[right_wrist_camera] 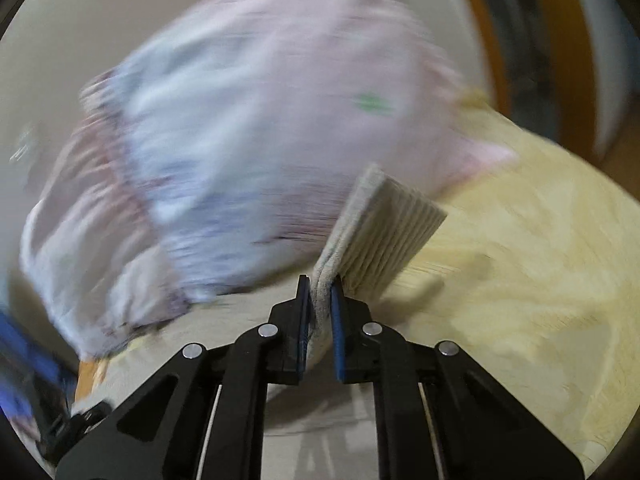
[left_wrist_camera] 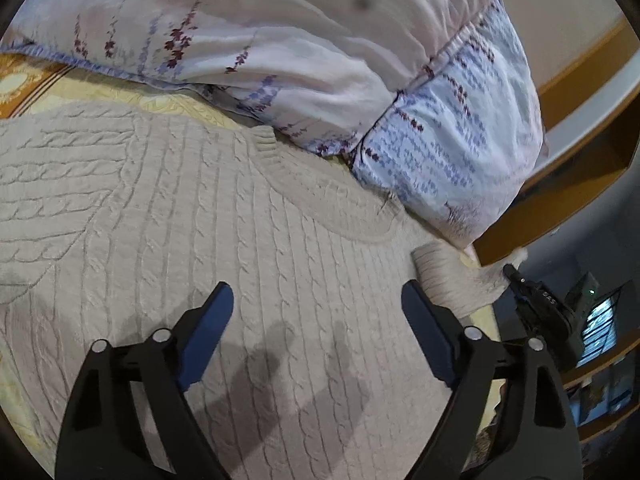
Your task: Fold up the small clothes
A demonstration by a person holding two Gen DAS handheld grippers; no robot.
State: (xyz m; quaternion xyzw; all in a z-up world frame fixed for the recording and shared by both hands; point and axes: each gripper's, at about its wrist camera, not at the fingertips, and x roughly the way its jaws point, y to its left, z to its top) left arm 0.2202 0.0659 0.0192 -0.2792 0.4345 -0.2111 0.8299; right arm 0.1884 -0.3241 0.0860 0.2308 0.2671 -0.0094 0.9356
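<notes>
A beige cable-knit sweater (left_wrist_camera: pixel 208 216) lies flat on the bed, filling most of the left wrist view, its neckline toward the pillow. My left gripper (left_wrist_camera: pixel 318 300) is open and empty, hovering just above the sweater's chest. My right gripper (right_wrist_camera: pixel 320 296) is shut on the ribbed sleeve cuff (right_wrist_camera: pixel 384 232) and holds it raised above the bedsheet. In the left wrist view that cuff (left_wrist_camera: pixel 452 276) shows at the right, with the right gripper's black tip (left_wrist_camera: pixel 516 274) on its end. The right wrist view is blurred by motion.
A floral pillow (left_wrist_camera: pixel 328 64) lies behind the sweater and also shows in the right wrist view (right_wrist_camera: pixel 248 128). A yellow bedsheet (right_wrist_camera: pixel 520 264) covers the bed. A wooden bed frame (left_wrist_camera: pixel 580 176) and dark shelving (left_wrist_camera: pixel 600 340) stand at the right.
</notes>
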